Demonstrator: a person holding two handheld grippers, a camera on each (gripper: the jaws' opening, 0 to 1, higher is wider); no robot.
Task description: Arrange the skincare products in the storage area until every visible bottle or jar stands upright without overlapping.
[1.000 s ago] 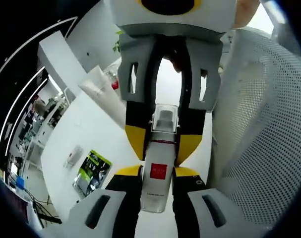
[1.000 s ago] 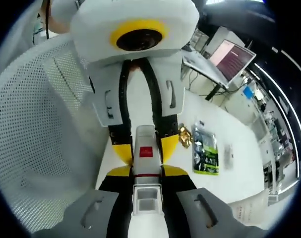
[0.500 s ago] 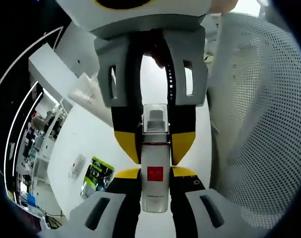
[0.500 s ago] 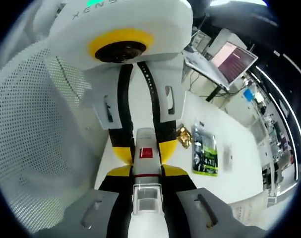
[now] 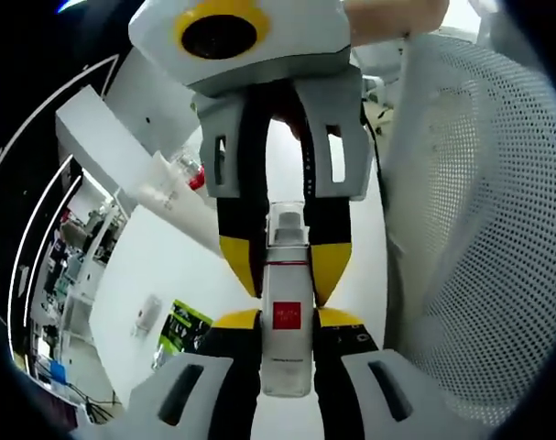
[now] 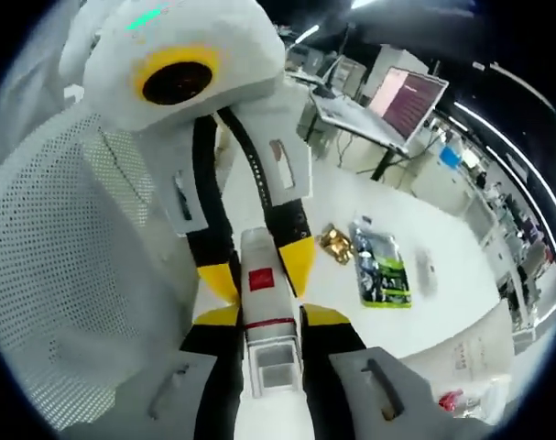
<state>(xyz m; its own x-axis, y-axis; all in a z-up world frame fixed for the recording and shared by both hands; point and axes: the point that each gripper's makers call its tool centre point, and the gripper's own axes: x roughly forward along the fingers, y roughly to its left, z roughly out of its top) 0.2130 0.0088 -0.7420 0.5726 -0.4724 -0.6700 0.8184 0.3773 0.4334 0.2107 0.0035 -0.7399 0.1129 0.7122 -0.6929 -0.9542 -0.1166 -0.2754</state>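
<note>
Slim silver-white bottle with a red square label and clear cap (image 5: 285,321), pinched end to end between both hand-held grippers, base between the left hand-held gripper's (image 5: 285,323) jaws, clear cap between the right hand-held gripper's (image 6: 271,353). Both clamped narrow on that one bottle (image 6: 261,291), facing each other tip to tip.

Judged a hand-over or a re-grip. Best done by keeping one grip firm and easing the other off slowly, with no twist along the bottle's length. Better to keep hold by the base, since the cap could slip or pull off. Then turn cap-up and lower it inside the white perforated mesh basket (image 5: 479,229) just beside the jaws, well seated before release.

Beyond the jaws on the white table (image 6: 369,321), a green and black packet (image 6: 381,268) and a small gold-wrapped item (image 6: 332,243).

Writing on the red label too small to read; packet print illegible too.
</note>
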